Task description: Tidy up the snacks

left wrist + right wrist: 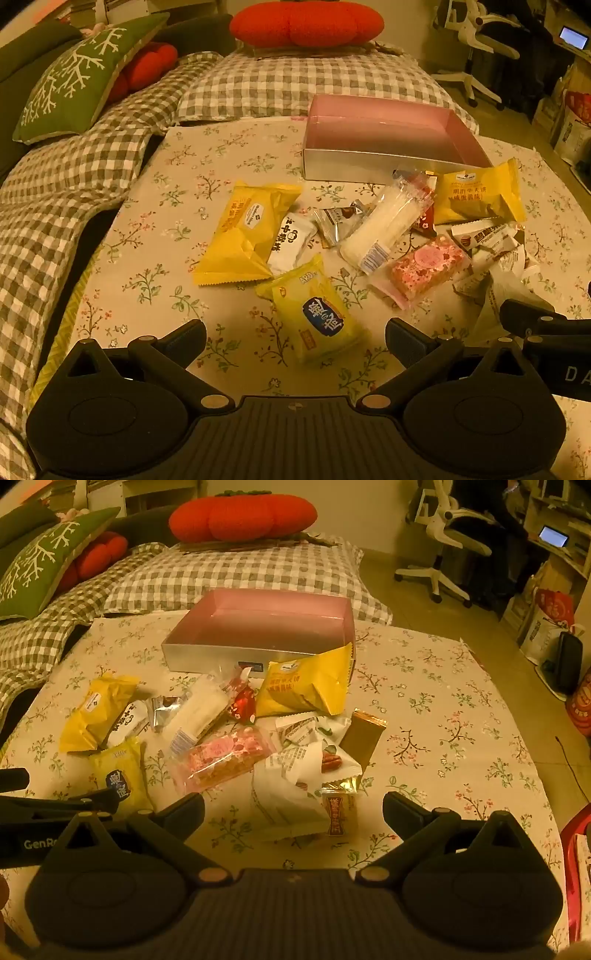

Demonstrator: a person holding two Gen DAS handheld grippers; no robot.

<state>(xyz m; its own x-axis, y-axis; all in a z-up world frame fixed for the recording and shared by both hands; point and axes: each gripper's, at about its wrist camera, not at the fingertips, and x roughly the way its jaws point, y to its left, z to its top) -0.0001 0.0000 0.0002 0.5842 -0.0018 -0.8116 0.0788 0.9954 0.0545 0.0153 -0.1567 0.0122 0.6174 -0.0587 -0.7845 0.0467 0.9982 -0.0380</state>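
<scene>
Several wrapped snacks lie in a heap on the floral tablecloth (229, 162) in front of a silver box with a pink inside (388, 129), which holds nothing. My left gripper (295, 336) is open, its fingers either side of a yellow packet with a blue label (317, 314). A larger yellow packet (243, 236), a white roll (388, 225) and a pink bar (424, 269) lie beyond. My right gripper (293, 812) is open over a white pecan packet (291, 797). The box (258, 627) and the pink bar (225, 757) show there too.
A checked cushion bench (92, 155) with a green pillow (74, 77) and red cushions (306, 22) runs along the left and back. A white office chair (443, 535) and bags (550, 624) stand on the floor at the right. The table edge curves off at the right (546, 775).
</scene>
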